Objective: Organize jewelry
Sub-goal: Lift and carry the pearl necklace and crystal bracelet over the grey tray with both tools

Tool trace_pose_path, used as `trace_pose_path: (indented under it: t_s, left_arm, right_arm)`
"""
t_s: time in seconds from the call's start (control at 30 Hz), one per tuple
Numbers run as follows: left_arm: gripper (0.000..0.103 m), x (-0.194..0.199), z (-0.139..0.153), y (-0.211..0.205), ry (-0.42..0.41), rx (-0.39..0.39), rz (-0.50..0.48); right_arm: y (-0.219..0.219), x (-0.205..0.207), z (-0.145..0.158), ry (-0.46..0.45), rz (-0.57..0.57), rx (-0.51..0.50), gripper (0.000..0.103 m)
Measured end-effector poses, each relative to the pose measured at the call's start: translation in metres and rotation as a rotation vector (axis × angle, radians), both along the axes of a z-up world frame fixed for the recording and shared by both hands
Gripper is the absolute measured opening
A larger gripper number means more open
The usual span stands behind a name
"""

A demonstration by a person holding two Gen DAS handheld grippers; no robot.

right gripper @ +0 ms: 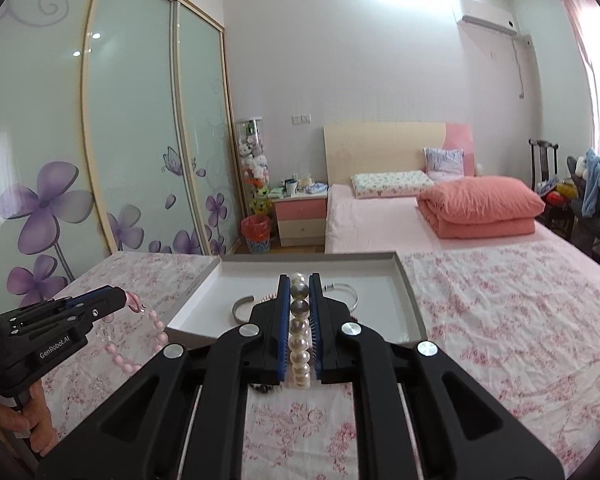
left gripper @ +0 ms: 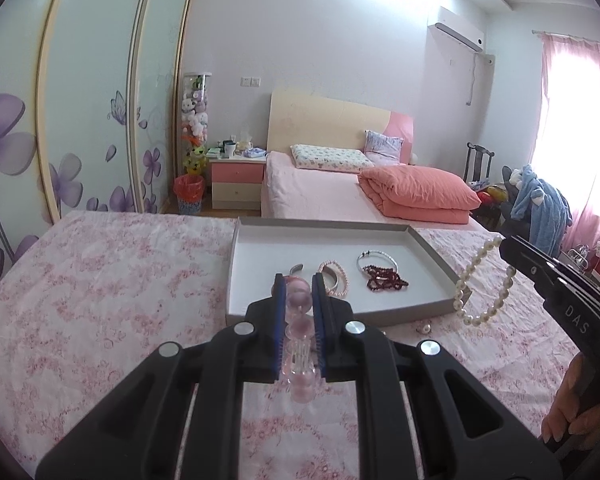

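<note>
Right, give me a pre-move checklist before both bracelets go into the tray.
1. Left gripper shut on the pink bead bracelet: ok.
2. Right gripper shut on the pearl bracelet: ok.
3. Both bracelets hang off the cloth: ok.
4. Tray open, bare floor at its far end: ok.
5. Jewelry already inside, such as the dark red beads, is clear of the drop spot: cannot tell.
6. The grippers are apart: ok.

Black claws (left gripper: 298, 280), blue pads (right gripper: 315, 320), silver screws.
</note>
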State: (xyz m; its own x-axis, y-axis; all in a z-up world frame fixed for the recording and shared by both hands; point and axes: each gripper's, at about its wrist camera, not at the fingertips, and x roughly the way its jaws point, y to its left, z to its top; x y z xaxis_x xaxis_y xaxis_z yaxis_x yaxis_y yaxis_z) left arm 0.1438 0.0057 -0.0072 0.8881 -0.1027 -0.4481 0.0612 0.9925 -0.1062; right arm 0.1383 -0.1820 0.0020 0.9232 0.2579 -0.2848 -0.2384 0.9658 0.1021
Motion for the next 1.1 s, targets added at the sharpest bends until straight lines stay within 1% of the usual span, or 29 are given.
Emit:
trace_pose_path:
  t_s: [0.27,0.47,0.63,0.87,1.1]
  left_arm:
    - [0.014,0.010,0.013,-0.010,-0.051,0.024,-0.010]
    - [0.014,0.022,0.018,-0.017,-0.067,0.037,-0.016]
    - [0.014,0.037,0.016,-0.020,-0.062,0.044,-0.020]
    - [0.014,0.059,0.011,-0.021,-0.048,0.049,-0.018]
    - [0.014,0.088,0.000,-0.020,-0.019,0.035,-0.028]
  right_arm:
    - [0.004,0.008,0.013,-0.053,-0.011,0.007,0.010]
    - [0.006,0.021,0.016,-0.065,-0.012,0.009,0.010]
    - [0.009,0.029,0.017,-0.064,-0.011,0.007,0.010]
    - [0.014,0.055,0.016,-0.052,-0.018,0.011,0.010]
    - [0.015,0.081,0.002,-0.008,-0.025,0.021,0.010]
